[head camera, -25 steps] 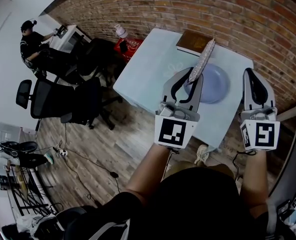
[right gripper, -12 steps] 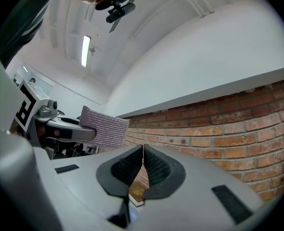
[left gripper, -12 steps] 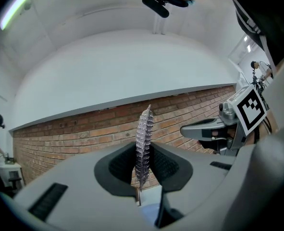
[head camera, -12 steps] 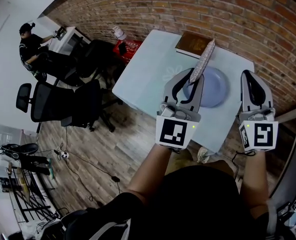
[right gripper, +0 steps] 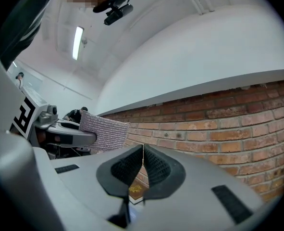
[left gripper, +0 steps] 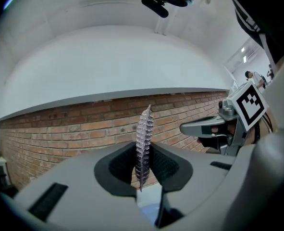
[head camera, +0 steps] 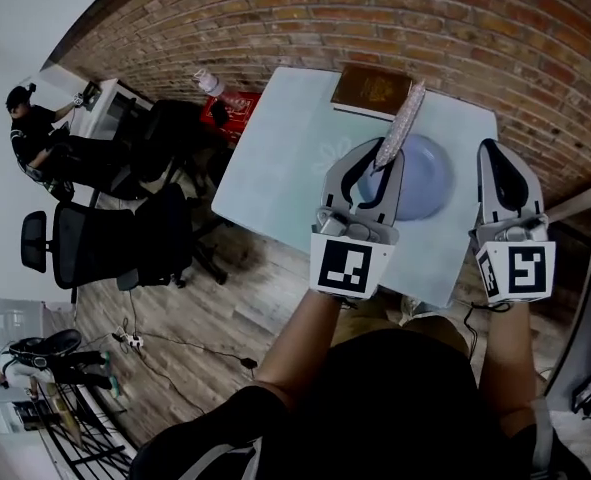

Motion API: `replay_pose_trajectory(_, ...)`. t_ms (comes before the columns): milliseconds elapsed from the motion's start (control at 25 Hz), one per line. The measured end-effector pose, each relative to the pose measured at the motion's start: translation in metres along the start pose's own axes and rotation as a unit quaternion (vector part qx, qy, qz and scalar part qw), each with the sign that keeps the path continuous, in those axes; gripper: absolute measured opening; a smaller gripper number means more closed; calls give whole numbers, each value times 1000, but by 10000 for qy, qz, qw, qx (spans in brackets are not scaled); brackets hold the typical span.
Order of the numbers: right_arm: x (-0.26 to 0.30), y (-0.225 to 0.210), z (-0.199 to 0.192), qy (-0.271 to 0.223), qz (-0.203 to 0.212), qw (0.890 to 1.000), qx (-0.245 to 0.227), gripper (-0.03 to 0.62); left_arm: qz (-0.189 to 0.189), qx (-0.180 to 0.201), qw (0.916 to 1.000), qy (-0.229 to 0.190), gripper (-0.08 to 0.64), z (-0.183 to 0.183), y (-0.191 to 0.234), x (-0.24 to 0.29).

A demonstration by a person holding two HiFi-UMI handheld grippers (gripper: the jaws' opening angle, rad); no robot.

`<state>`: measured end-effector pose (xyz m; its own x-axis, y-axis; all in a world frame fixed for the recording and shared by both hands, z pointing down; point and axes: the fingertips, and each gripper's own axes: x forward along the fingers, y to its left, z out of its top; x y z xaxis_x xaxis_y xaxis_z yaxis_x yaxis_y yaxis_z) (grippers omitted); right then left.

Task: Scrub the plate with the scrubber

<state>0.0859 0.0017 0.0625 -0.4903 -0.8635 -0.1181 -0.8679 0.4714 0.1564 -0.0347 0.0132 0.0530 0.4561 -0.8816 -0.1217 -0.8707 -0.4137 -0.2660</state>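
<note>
A pale blue plate (head camera: 421,183) lies on the light table (head camera: 295,168), partly hidden by both grippers. My left gripper (head camera: 383,154) is shut on a silvery sparkly scrubber (head camera: 403,123), which sticks up and forward above the plate's left part. In the left gripper view the scrubber (left gripper: 143,143) stands edge-on between the closed jaws. My right gripper (head camera: 501,158) hovers by the plate's right edge, shut with nothing held. In the right gripper view its jaws meet (right gripper: 142,163), and the scrubber (right gripper: 103,134) shows flat at the left.
A brown book (head camera: 372,90) lies at the table's far edge, next to a brick wall (head camera: 375,18). Left of the table stand black office chairs (head camera: 125,238) and a red box (head camera: 230,108). A person (head camera: 30,133) sits at a far desk.
The view has shifted, so the table, the book and the room have slid left and slightly down. Both grippers keep their pose, and the scrubber stays held above the plate.
</note>
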Motion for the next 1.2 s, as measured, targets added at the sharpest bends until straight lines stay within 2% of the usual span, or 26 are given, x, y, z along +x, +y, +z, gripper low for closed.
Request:
replay_pose_trajectory(240, 31, 15, -10, 237, -366, 9990, -90, 37, -523, -50, 9985, 151, 78, -31, 31, 13)
replay_pose_trajectory(360, 45, 24, -14, 328, -559, 9979, -87, 37, -864, 101, 9960, 192, 78, -40, 44, 19)
replay_pose_trajectory(640, 64, 42, -21, 539, -937, 9939, -201, 37, -1338, 126, 9909, 60, 78, -50, 67, 28)
replay_pose_trajectory(880, 66, 31, -35, 721, -1134, 9907, -225, 37, -1476, -80, 9890, 55, 78, -64, 64, 43)
replay_pose_trajectory(1000, 72, 17, -43, 787, -1020, 9915, -195, 37, -1567, -153, 9873, 195, 80, -73, 53, 57)
replay_pose_trajectory(1200, 84, -4, -75, 936, -798, 9924, -20, 38, -1484, -186, 9876, 468, 80, -93, 40, 79)
